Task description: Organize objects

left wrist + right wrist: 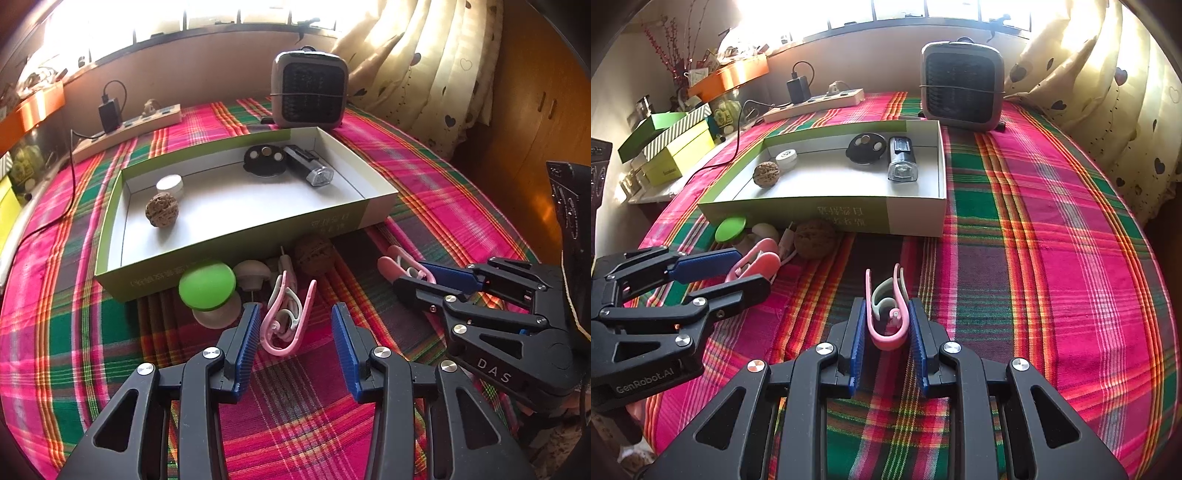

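Observation:
A shallow green-and-white box [236, 242] [916, 218] lies on the plaid cloth, holding a walnut [161, 210], a white cap [170, 184], a black disc [265, 159] and a bike light [308, 166]. In front of it lie a green lid [207, 284], a beige knob [252, 275], a second walnut [314, 254] and a pink clip [284, 321]. My left gripper [293, 325] is open, its pads on either side of that clip. My right gripper [886, 325] is shut on another pink clip [888, 314] [400, 266].
A small grey fan heater [309, 88] [962, 85] stands behind the box. A power strip with a black charger [125, 123] [812, 99] and its cable lie at the back left. Boxes [672, 147] are stacked beyond the left edge. A curtain [1108, 92] hangs at right.

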`<state>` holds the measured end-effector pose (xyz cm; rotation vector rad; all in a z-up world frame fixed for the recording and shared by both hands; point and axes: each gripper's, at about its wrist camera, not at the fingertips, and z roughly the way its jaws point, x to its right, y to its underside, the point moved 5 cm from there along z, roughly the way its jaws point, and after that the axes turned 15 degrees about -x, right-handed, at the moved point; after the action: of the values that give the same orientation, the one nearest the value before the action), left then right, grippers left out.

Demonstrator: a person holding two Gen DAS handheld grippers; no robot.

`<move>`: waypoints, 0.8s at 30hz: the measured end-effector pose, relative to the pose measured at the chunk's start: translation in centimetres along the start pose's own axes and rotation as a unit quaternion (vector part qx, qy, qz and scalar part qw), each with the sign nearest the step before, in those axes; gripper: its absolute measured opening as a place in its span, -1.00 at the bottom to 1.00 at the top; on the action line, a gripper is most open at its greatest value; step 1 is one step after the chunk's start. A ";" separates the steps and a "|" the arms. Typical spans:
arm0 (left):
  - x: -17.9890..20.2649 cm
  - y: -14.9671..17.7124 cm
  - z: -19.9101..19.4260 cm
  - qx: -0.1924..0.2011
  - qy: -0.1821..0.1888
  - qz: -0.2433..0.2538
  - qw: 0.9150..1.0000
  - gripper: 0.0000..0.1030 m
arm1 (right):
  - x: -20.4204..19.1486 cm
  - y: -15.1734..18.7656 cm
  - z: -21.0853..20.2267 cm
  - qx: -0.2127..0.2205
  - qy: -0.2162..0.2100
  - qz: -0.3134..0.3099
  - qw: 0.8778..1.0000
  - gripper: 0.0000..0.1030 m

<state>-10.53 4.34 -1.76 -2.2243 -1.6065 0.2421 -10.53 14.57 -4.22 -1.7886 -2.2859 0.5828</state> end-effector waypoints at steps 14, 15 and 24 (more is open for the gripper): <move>0.4 -0.3 0.9 -0.004 -0.020 0.000 1.000 -0.39 | 0.1 0.1 -0.1 0.001 -0.003 0.001 1.000 -0.54; 0.5 -0.3 0.9 -0.004 -0.021 0.003 1.000 -0.39 | 0.1 0.1 -0.1 0.001 -0.003 0.001 1.000 -0.54; 0.7 0.0 0.9 -0.004 -0.041 0.010 0.999 -0.51 | 0.2 0.1 -0.1 0.002 -0.004 0.002 1.000 -0.54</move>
<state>-10.67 5.20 -2.51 -2.2638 -1.6308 0.3385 -10.46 14.77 -4.14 -1.7928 -2.2853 0.5949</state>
